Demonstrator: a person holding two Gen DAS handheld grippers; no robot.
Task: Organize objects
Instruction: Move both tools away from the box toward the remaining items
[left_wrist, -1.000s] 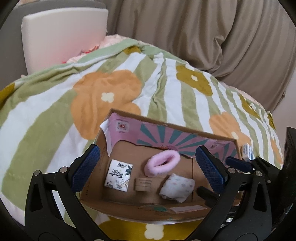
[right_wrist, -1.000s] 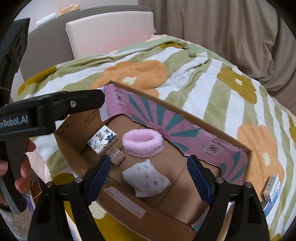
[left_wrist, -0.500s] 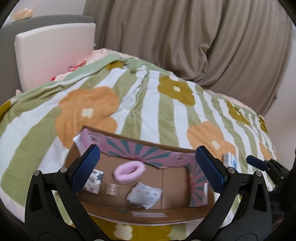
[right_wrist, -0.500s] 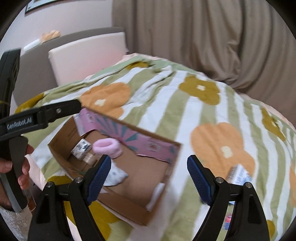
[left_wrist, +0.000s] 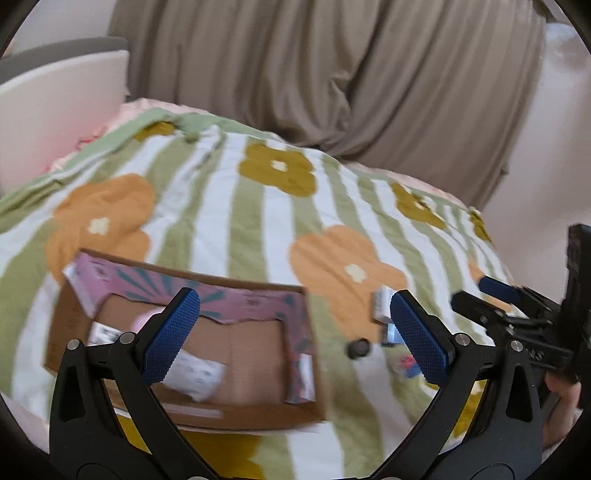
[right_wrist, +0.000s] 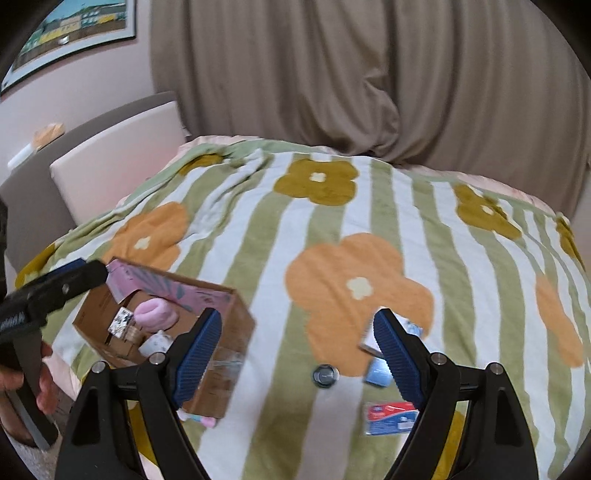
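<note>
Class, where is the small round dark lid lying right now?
In the right wrist view the round lid lies on the striped blanket, right of the cardboard box and left of the blue packets.

- The left gripper (left_wrist: 293, 334) hangs over the striped flower blanket (left_wrist: 258, 206), blue fingers (left_wrist: 171, 334) spread wide with nothing between them.
- A cardboard box (left_wrist: 255, 413) lies under the left finger, reaching toward the gap.
- A small dark round object (left_wrist: 359, 347) sits between the fingers, nearer the right one.
- Blurred small packets (left_wrist: 382, 308) lie just beside the right finger.
- The right gripper (left_wrist: 491, 299) shows beyond it.
</note>
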